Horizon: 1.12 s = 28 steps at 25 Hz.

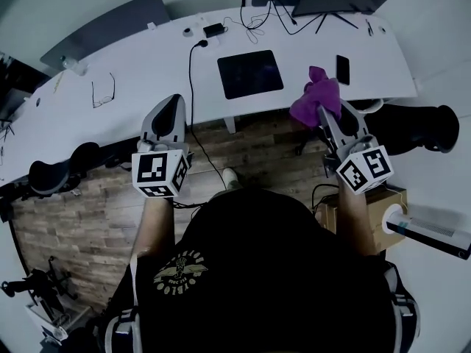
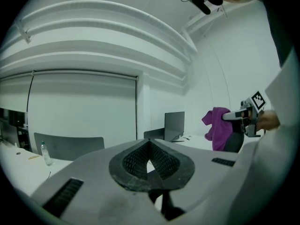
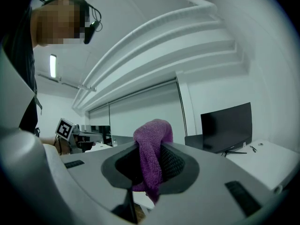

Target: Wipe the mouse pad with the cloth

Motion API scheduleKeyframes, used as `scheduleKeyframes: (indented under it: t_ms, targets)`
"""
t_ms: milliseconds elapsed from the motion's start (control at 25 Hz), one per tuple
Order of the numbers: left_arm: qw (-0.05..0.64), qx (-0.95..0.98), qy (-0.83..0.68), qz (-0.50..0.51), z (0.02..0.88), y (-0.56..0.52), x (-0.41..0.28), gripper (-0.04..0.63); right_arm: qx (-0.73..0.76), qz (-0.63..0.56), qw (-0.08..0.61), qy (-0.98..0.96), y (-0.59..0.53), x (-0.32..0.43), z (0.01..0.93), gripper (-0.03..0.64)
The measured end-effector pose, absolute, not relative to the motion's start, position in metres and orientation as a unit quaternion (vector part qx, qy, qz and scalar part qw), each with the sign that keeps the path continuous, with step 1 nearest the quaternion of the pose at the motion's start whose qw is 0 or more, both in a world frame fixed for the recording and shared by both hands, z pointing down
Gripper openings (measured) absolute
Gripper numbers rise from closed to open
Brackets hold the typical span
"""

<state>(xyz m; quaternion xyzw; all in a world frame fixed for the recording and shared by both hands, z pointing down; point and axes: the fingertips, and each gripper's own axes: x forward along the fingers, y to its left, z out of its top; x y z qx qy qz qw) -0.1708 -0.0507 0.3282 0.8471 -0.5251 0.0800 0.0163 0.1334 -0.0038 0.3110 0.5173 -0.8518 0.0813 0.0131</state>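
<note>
My right gripper point(image 1: 324, 118) grips the cloth point(image 1: 316, 98) in the air near the desk point(image 1: 147, 57) edge, my left gripper point(image 1: 168, 118) is closed on nothing, and the pad point(image 1: 250, 73) lies untouched on the desk, so I judge all the wiping is left.

No word, number or brand can be read anywhere. The closest thing to print is a round pale emblem point(image 1: 176, 272) on the back of the person's black shirt, near and left in the head view, ringed with lettering too small and blurred to make out. The marker cube point(image 1: 158, 171) of the left gripper point(image 1: 171, 100) and the marker cube point(image 1: 364, 169) of the right gripper point(image 1: 322, 110) bear only black-and-white square patterns, no letters or digits; the same kind of pattern shows small in each gripper view on the other gripper's cube
</note>
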Motion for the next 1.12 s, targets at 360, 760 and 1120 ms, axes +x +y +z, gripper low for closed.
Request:
scheduleKeyframes:
  t_ms: [360, 760, 1120]
  targets:
    - [0.021, 0.862, -0.502, 0.069, 0.335, -0.097, -0.192, 0.002, 0.55, 0.065, 0.017, -0.833, -0.03, 0.121, 0.292, 0.083]
    - [0.037, 0.859, -0.506, 0.067, 0.355, -0.117, -0.217, 0.002, 0.546, 0.061, 0.026, -0.835, -0.045, 0.096, 0.292, 0.083]
    - [0.045, 0.845, -0.527, 0.077, 0.36, -0.119, -0.232, 0.002, 0.525, 0.08, 0.015, -0.847, -0.073, 0.085, 0.302, 0.083]
